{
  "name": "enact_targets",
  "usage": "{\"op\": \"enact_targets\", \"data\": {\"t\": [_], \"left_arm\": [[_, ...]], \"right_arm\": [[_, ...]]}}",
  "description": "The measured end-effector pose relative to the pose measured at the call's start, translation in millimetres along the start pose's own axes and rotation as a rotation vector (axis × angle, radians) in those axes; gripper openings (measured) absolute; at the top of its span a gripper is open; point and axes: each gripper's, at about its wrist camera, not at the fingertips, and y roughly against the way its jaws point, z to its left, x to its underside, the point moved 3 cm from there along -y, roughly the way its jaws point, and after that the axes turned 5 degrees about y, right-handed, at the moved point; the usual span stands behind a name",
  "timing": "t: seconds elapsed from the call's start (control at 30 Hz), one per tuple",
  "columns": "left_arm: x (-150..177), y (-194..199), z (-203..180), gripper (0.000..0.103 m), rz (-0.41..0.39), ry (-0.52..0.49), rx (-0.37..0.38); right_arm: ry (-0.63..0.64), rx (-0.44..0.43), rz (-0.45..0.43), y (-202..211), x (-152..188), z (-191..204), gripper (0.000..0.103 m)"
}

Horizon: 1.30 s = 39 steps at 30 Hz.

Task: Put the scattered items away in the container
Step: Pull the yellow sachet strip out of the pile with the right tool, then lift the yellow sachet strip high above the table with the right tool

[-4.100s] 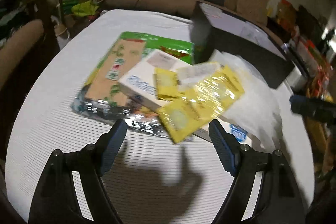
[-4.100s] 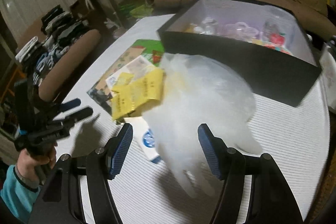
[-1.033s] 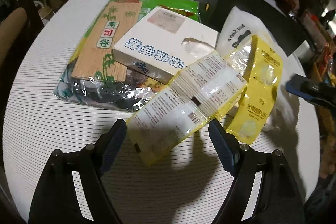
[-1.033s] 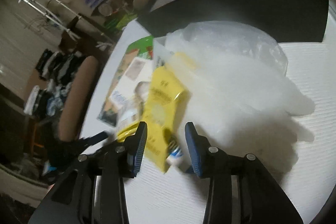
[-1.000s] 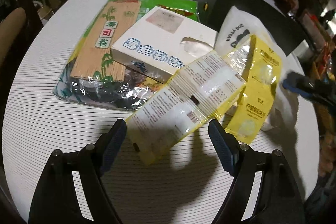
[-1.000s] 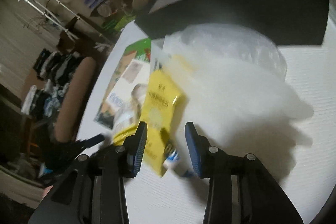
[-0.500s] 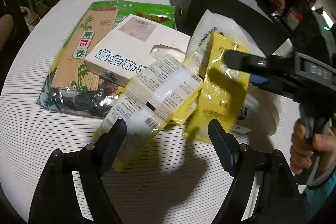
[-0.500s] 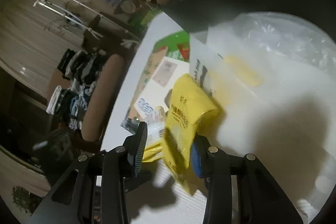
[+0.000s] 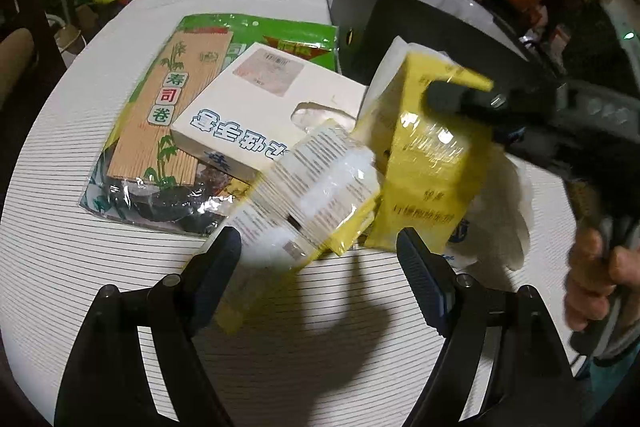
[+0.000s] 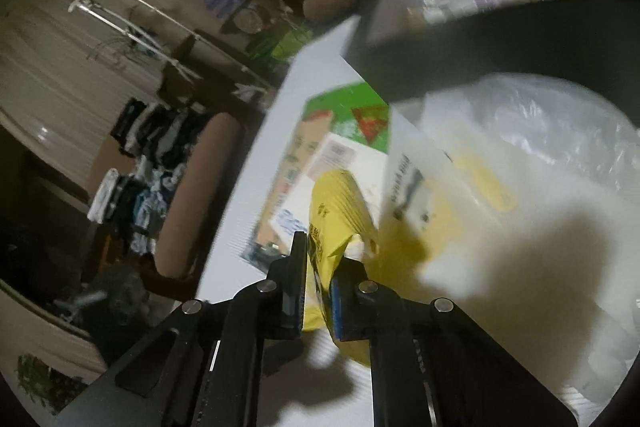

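Since half a second ago, raises the yellow crinkly plastic packet point(image 9: 432, 163) higher off the pile, the right tongs point(image 10: 322, 255) now pinched tight on its top edge rather than merely straddling it. Swings the right wrist view further toward the black rectangular open box point(image 10: 500, 43) as well.

Holds the packet hanging with its long axis roughly upright. Keeps its lower end just above the thin white plastic bag point(image 9: 508, 195) and the white striped desk point(image 9: 320, 347). Grips nothing else with these tongs; only the packet's edge sits between the narrow jaws.

Finds the black box ahead of the right tongs and above them in the right wrist view, dark near wall facing, pale interior with small items showing past the rim. Puts the right hand far nearer to it than the left. Probably calls for a lift over that near wall, then a carry forward before letting go; risks catching the dangling lower end on the rim if kept low.

Keeps the left tongs point(image 9: 316, 243) spread wide and low over the desk, clamping nothing. Frames between the fingers a second yellow packet with a white printed back point(image 9: 308, 199), blurred and leaning on the pile; cannot tell whether the left finger touches it. Leaves the white cardboard tissue box point(image 9: 256, 103) and the green bagged bamboo mat point(image 9: 168, 99) lying flat behind, outside the box.
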Motion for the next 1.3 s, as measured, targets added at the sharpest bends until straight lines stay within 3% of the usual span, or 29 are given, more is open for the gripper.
{"op": "enact_targets", "data": {"t": [0.3, 0.6, 0.73, 0.83, 0.97, 1.17, 1.3], "left_arm": [[-17.7, 26.5, -14.0, 0.078, -0.117, 0.016, 0.065], [-20.6, 53.3, -42.6, 0.079, -0.227, -0.034, 0.192], [-2.4, 79.1, -73.6, 0.079, -0.326, -0.075, 0.296], [8.3, 102.1, -106.8, 0.079, -0.354, -0.124, 0.342], [16.0, 141.7, -156.2, 0.08, -0.409, -0.218, 0.353], [14.1, 197.2, -203.0, 0.094, -0.484, -0.305, 0.445], [31.7, 220.8, -232.1, 0.102, -0.533, -0.423, 0.482]], "right_arm": [[0.182, -0.004, -0.242, 107.9, -62.2, 97.9, 0.009], [0.424, 0.032, -0.353, 238.1, -99.5, 216.8, 0.009], [0.494, 0.034, -0.384, 296.1, -101.9, 259.3, 0.009], [0.526, 0.046, -0.393, 334.6, -101.9, 283.2, 0.009], [0.546, 0.036, -0.419, 385.0, -97.5, 303.8, 0.009], [0.548, -0.025, -0.426, 449.1, -68.8, 314.9, 0.009], [0.53, -0.076, -0.41, 487.0, -45.2, 317.6, 0.009]]}}
